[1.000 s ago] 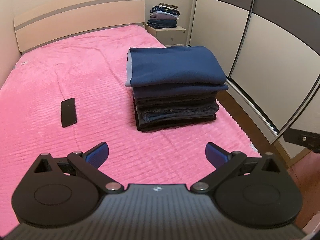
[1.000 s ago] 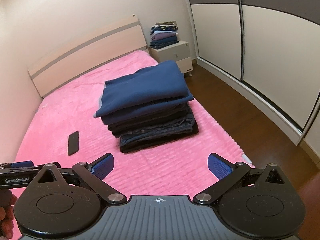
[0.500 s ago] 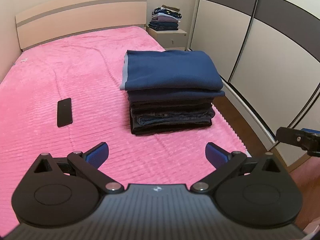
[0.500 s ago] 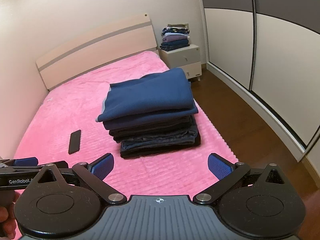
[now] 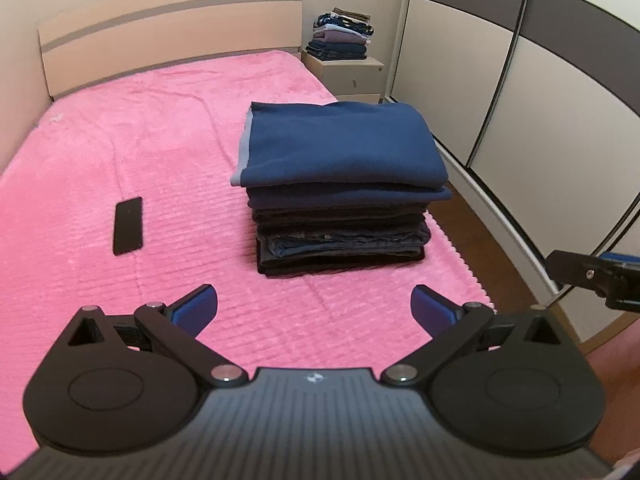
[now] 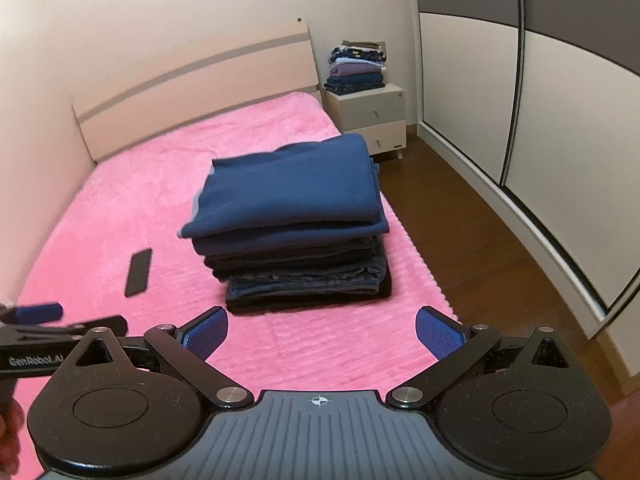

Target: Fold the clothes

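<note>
A stack of folded dark clothes [image 5: 340, 208] with a navy blue garment [image 5: 340, 144] on top sits on the right side of the pink bed [image 5: 120, 152]. It also shows in the right wrist view [image 6: 296, 232]. My left gripper [image 5: 314, 306] is open and empty, held above the bed's foot, short of the stack. My right gripper [image 6: 322, 332] is open and empty, also short of the stack. The right gripper's tip shows at the right edge of the left wrist view [image 5: 596, 276]. The left gripper shows at the left edge of the right wrist view [image 6: 48, 320].
A black phone [image 5: 128, 225] lies on the bed left of the stack. A nightstand [image 6: 366, 118] beside the headboard [image 5: 168, 28] carries another pile of folded clothes [image 6: 358, 66]. Sliding wardrobe doors [image 6: 560, 128] line the right wall across a strip of wooden floor [image 6: 460, 232].
Both grippers have drawn back and shifted slightly, so the stack sits a little farther and more central. Both stay open and empty. The stack and phone have not moved.
</note>
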Action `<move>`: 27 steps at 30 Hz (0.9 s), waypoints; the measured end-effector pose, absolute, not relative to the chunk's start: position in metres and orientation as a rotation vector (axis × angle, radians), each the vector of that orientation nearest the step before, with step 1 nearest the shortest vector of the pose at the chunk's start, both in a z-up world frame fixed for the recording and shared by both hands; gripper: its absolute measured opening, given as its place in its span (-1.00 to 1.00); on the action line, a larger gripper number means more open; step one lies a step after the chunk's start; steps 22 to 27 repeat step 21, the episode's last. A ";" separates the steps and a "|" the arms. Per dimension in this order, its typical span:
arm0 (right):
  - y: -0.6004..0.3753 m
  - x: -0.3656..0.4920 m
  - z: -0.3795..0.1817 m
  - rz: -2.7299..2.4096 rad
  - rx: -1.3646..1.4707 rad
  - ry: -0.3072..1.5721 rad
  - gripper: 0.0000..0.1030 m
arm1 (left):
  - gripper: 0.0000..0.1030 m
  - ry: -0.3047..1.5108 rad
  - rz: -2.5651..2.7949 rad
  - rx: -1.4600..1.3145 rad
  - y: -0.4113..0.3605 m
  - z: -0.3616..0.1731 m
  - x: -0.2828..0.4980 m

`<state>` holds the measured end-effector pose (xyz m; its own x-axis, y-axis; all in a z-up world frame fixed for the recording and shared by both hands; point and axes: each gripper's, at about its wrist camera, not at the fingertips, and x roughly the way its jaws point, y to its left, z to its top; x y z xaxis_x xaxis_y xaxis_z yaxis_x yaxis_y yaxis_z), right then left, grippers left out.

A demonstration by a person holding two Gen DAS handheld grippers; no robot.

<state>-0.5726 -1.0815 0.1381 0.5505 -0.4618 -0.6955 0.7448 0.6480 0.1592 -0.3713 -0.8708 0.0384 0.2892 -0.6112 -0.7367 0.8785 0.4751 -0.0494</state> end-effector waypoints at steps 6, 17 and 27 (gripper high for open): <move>-1.084 -0.567 0.138 -0.747 0.450 0.672 0.99 | 0.97 0.745 -1.014 0.423 -0.873 0.040 -0.369; -1.089 -0.564 0.134 -0.748 0.469 0.679 0.99 | 0.97 0.730 -1.021 0.457 -0.876 0.039 -0.371; -1.091 -0.561 0.132 -0.741 0.470 0.686 0.99 | 0.97 0.728 -1.028 0.461 -0.877 0.038 -0.371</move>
